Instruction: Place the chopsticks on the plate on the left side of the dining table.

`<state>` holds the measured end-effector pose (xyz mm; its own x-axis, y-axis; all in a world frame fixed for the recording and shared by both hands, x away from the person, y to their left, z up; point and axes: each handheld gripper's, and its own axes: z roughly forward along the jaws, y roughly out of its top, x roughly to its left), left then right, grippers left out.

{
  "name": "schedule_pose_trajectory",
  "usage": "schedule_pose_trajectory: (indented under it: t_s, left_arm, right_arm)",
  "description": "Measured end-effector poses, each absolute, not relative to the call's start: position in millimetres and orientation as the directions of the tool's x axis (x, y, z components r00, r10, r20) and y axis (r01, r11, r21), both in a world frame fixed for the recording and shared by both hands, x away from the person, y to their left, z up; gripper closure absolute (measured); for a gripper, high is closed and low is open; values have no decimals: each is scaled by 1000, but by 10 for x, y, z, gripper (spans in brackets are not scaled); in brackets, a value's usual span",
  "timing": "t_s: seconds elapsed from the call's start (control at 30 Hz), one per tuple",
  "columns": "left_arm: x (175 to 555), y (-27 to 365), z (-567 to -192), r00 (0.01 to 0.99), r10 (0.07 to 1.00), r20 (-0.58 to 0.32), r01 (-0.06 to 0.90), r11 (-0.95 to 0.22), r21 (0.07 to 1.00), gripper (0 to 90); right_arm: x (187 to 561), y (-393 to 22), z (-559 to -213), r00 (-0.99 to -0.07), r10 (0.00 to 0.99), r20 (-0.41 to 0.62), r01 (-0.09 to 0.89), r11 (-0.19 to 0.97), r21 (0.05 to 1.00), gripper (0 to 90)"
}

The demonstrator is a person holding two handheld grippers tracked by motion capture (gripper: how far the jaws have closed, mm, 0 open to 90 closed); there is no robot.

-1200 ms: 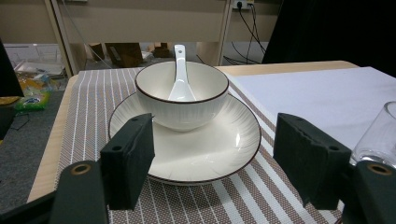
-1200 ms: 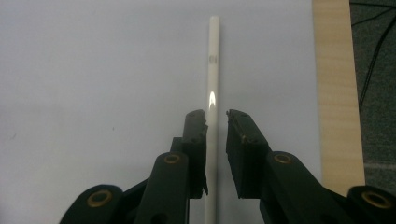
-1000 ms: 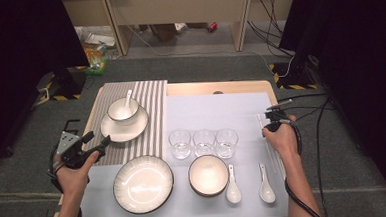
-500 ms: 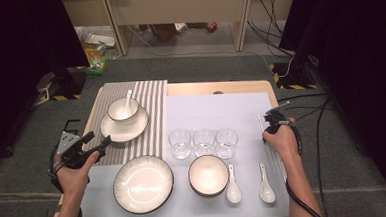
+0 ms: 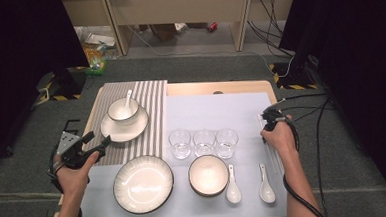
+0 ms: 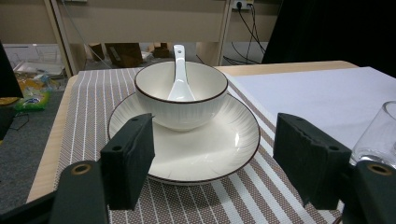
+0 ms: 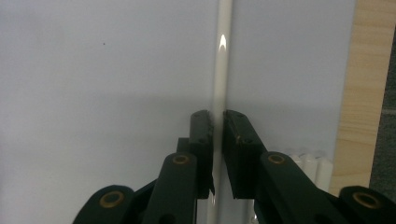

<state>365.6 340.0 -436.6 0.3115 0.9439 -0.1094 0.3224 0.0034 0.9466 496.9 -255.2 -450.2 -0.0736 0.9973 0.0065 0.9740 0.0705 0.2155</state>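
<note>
Recording lab, black curtains (image 5: pixel 23 57), floor cables (image 5: pixel 276 14), hazard-taped stands (image 5: pixel 292 76), laid table (image 5: pixel 220 87)

High view overhead facing forward, gripper views close, sharing the table (image 5: pixel 220 88).

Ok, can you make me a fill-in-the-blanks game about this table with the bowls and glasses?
1. The spoon on the striped mat sits inside a ____.
2. The row of empty glasses holds ____ glasses.
3. The right tool is shut on a white ____.
4. The left tool's jaws are wide ____.

Missing words: bowl, three, chopstick, open
</note>
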Motion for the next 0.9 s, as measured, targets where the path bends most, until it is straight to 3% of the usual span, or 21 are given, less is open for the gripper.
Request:
schedule_pose_trajectory:
  t_s: [0.9]
  left_arm:
    - [3650,3407,-4370,309,945,-112,324,6,946,284]
  right_arm:
    - [4929,-2581,-4502,-73,997,19,964,66,259,856]
